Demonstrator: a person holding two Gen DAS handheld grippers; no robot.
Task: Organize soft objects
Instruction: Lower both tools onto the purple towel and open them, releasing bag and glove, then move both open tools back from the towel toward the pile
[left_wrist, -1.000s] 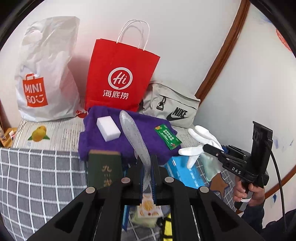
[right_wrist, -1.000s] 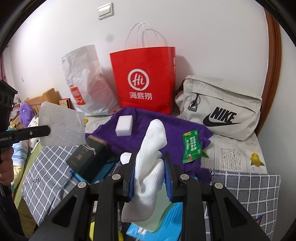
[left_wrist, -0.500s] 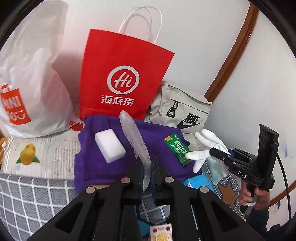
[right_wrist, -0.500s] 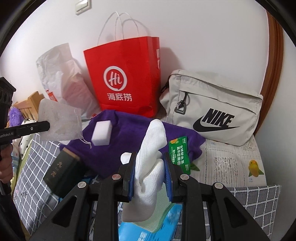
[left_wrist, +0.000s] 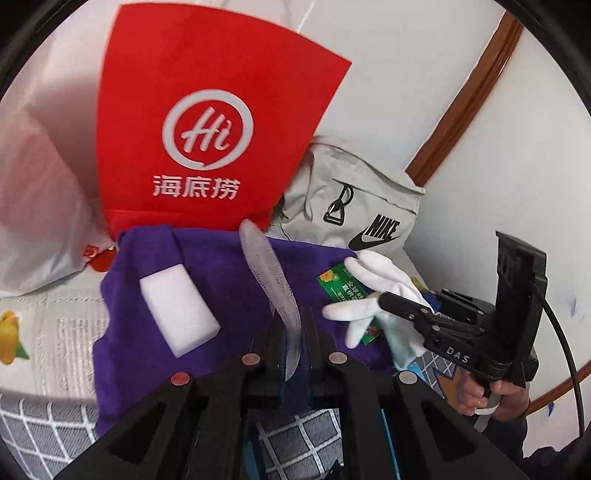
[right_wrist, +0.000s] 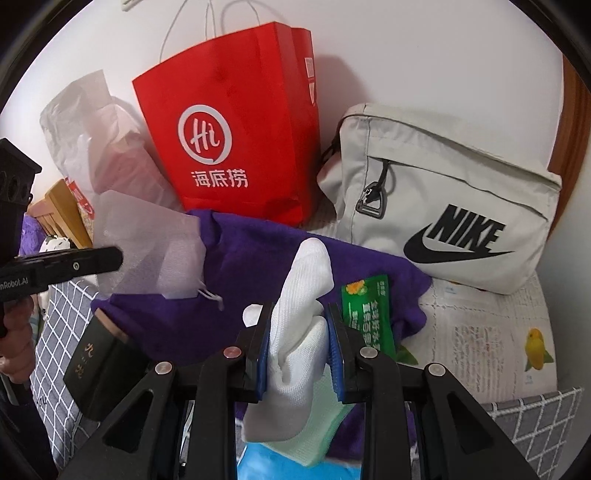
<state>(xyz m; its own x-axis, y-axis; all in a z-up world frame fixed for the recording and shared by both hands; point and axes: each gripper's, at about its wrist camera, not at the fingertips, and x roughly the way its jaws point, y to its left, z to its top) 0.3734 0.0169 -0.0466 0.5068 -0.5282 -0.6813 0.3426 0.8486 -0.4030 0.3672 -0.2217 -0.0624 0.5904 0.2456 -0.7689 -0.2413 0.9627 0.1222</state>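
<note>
Your left gripper is pinched flat on a thin translucent mesh pouch; seen from the right wrist, it hangs just above the left part of the purple towel, its drawstring dangling. That pouch looks nearly weightless and floppy, so I'd expect it to flutter and fold. The grip on one edge is fine, but the rest will trail.

Take the purple towel as your landmark. On its left half lies a white sponge block, light and squashy, best taken across its short sides. Behind the towel stand a white plastic bag, a red paper bag and, to the right, a grey Nike bag. Just off the towel's front left corner sits a dark green booklet, stiff, not one of yours.

Over the towel's right half, your right gripper holds a white cotton glove bunched between moderately parted jaws. It is soft and limp, and its fingers droop free, so they may snag. Beneath them a green packet rests on the towel's right edge.

Open room lies right of the towel on the printed bedsheet; the left and front are crowded, and the two grippers are close together.
</note>
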